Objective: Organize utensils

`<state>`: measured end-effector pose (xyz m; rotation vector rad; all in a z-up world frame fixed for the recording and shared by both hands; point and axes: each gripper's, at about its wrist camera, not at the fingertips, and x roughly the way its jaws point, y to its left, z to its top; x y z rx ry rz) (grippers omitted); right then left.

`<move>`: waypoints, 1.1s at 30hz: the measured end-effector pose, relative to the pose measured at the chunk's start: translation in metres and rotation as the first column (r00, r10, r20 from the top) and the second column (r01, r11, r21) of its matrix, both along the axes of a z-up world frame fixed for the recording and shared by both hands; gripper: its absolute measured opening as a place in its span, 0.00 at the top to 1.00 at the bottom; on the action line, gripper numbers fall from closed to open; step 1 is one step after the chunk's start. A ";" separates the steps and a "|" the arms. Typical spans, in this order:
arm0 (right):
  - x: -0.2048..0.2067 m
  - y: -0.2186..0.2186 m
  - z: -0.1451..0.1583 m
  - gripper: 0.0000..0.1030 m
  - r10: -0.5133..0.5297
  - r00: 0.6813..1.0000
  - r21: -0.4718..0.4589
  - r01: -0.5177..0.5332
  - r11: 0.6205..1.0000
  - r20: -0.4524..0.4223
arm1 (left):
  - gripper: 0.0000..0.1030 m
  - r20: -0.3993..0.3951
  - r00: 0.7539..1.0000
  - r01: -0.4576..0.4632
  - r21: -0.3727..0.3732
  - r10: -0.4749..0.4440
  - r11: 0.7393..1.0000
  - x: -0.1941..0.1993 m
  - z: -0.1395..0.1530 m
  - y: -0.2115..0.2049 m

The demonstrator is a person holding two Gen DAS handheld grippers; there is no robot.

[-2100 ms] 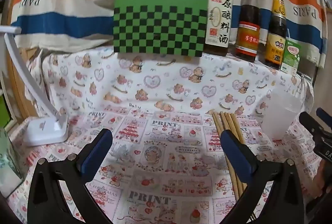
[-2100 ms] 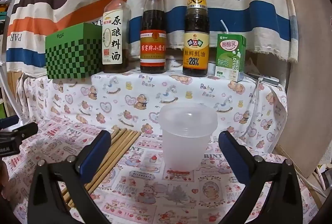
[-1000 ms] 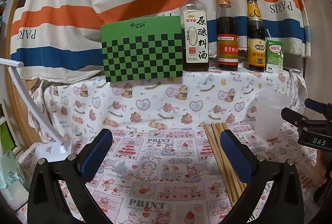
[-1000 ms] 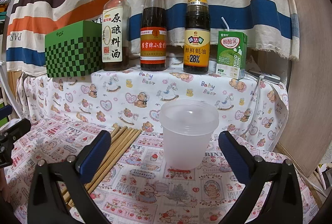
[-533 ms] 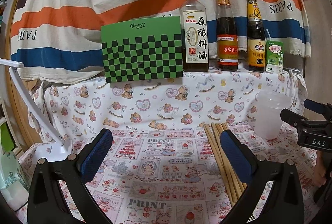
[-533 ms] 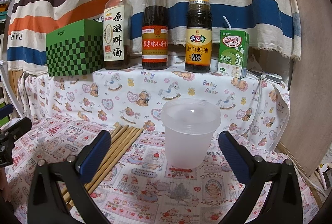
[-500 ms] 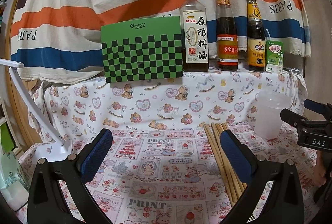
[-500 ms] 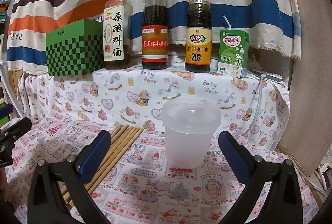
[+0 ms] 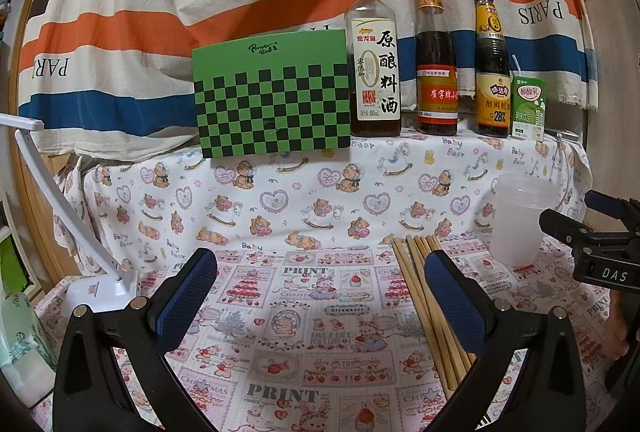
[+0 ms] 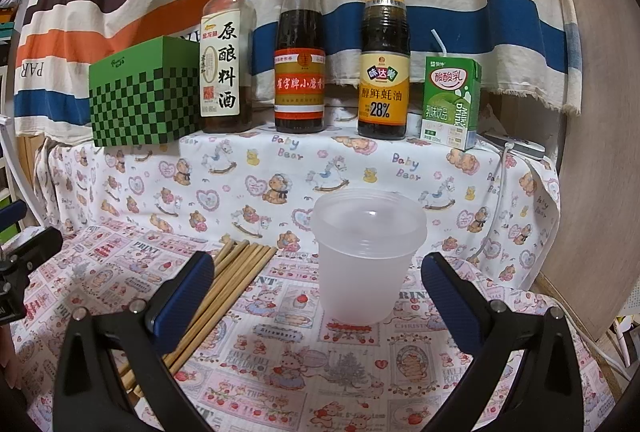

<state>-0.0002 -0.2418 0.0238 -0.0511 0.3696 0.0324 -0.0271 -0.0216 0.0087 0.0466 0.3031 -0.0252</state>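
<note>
Several wooden chopsticks (image 9: 430, 306) lie side by side on the printed tablecloth; they also show in the right wrist view (image 10: 224, 282). A translucent plastic cup (image 10: 366, 256) stands upright to their right and shows in the left wrist view too (image 9: 518, 218). My left gripper (image 9: 320, 292) is open and empty, hovering left of the chopsticks. My right gripper (image 10: 318, 290) is open and empty, with the cup just beyond and between its fingers. The right gripper shows at the right edge of the left wrist view (image 9: 592, 232).
On a raised shelf at the back stand a green checkered box (image 9: 272, 96), three sauce bottles (image 10: 300, 44) and a green drink carton (image 10: 450, 104). A white desk lamp (image 9: 100, 286) stands at the left. A wooden panel (image 10: 600, 112) borders the right side.
Since two seconds ago the left gripper has pulled back and tilted up, so more of the shelf and curtain shows. In the last second both views barely change.
</note>
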 end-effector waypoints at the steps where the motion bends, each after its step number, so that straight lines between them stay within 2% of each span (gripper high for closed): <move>1: 0.000 0.001 0.000 0.00 0.001 1.000 -0.001 -0.001 1.000 0.000 | 0.00 0.001 1.000 0.000 0.000 0.000 1.000 0.000 0.000 0.000; 33: 0.001 0.001 0.000 0.00 0.003 1.000 -0.004 -0.003 1.000 -0.009 | 0.00 0.000 1.000 0.001 0.001 -0.001 1.000 0.000 0.000 0.000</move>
